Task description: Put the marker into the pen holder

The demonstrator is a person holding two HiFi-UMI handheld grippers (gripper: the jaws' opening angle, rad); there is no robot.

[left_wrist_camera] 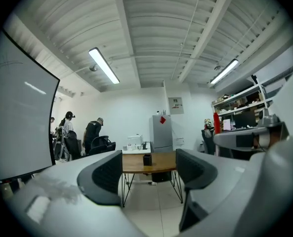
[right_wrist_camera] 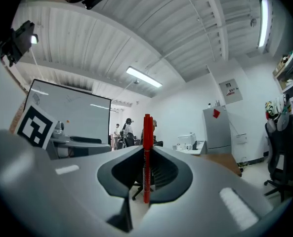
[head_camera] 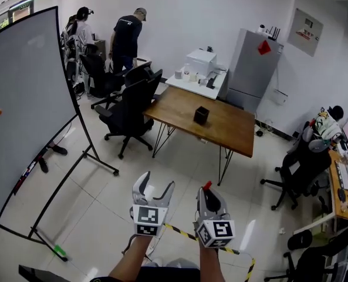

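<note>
A red marker (right_wrist_camera: 146,157) stands upright between the jaws of my right gripper (right_wrist_camera: 147,169), which is shut on it; its red tip (head_camera: 207,185) pokes out above that gripper (head_camera: 209,197) in the head view. My left gripper (head_camera: 154,190) is open with nothing in it, held level beside the right one over the tiled floor. The black pen holder (head_camera: 201,115) sits on the wooden table (head_camera: 179,107) several steps ahead, and it shows small between the left jaws in the left gripper view (left_wrist_camera: 146,159).
A large whiteboard on a stand (head_camera: 27,104) fills the left. Black office chairs (head_camera: 129,107) crowd the table's left end. Two people (head_camera: 127,37) stand at the back. A grey fridge (head_camera: 253,69) and a white side table (head_camera: 197,81) lie beyond. Yellow-black tape (head_camera: 182,234) crosses the floor.
</note>
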